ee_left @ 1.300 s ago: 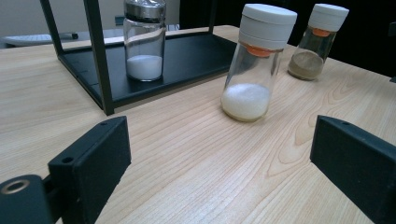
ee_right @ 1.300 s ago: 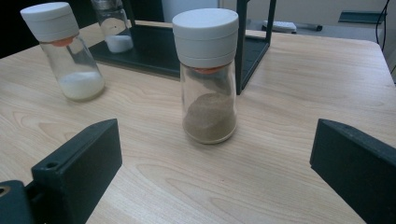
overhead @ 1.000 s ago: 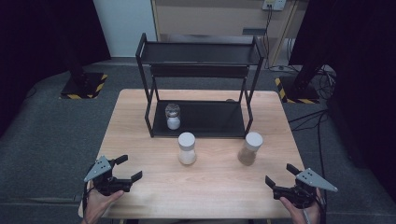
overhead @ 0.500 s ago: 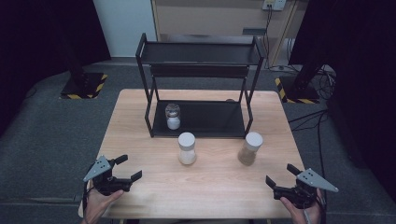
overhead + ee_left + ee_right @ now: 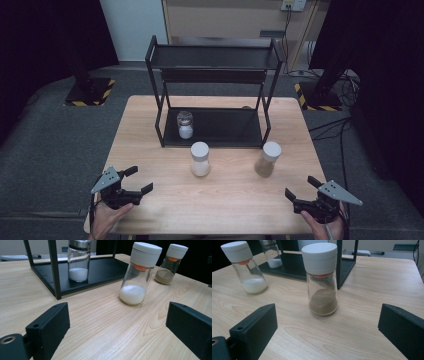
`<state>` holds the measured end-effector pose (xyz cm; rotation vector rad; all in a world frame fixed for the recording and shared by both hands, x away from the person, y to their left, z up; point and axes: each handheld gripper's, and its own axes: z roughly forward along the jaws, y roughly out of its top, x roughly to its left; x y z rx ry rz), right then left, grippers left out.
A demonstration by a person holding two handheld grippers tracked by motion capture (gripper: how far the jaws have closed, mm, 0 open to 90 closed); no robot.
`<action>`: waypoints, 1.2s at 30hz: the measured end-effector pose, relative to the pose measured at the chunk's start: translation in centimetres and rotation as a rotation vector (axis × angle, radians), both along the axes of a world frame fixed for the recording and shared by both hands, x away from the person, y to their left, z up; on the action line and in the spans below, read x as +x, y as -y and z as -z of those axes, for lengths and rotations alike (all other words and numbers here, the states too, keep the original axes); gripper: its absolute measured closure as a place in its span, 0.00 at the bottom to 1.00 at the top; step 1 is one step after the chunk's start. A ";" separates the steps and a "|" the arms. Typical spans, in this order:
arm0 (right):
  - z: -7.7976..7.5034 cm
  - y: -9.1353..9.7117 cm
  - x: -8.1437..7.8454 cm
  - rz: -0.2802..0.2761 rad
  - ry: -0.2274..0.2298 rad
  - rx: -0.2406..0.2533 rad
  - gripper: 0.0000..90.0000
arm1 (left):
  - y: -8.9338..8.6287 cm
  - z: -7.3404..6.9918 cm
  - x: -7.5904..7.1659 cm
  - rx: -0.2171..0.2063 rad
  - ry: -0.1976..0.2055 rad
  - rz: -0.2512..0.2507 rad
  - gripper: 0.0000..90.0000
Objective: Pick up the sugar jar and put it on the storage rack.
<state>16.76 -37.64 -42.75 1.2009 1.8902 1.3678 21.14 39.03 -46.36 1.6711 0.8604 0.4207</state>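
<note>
**Two jars stand before the rack, grippers wide**

The white jar [image 5: 200, 158] and brown jar [image 5: 267, 158] stand upright on the table [image 5: 230, 205], just before the rack [image 5: 215, 60]. The left gripper [image 5: 139, 180] and right gripper [image 5: 300, 187] hover at the near corners, jaws spread, holding nothing.

1. The surface [image 5: 150, 150] is pale wood with a wavy grain.
2. The rack [image 5: 215, 57] is black.
3. The nearer shaker [image 5: 200, 159] has a white cap, an orange collar and white grains.
4. The other shaker [image 5: 268, 159] has a white cap and brown powder.
5. The small jar [image 5: 185, 124] has a silver lid and white contents.
6. The jaws are black.
</note>
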 end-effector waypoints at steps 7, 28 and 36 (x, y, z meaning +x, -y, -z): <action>-0.1 -0.1 0.0 0.000 0.001 -0.009 0.03 | -0.1 0.1 0.1 -0.007 -0.001 0.000 0.05; -3.0 -3.2 2.4 -0.094 0.035 -0.034 0.05 | 0.0 0.1 0.3 0.000 -0.017 -0.004 0.05; -5.2 -5.4 4.4 -0.163 0.049 -0.064 0.05 | 0.1 -0.1 0.2 0.021 -0.013 -0.002 0.05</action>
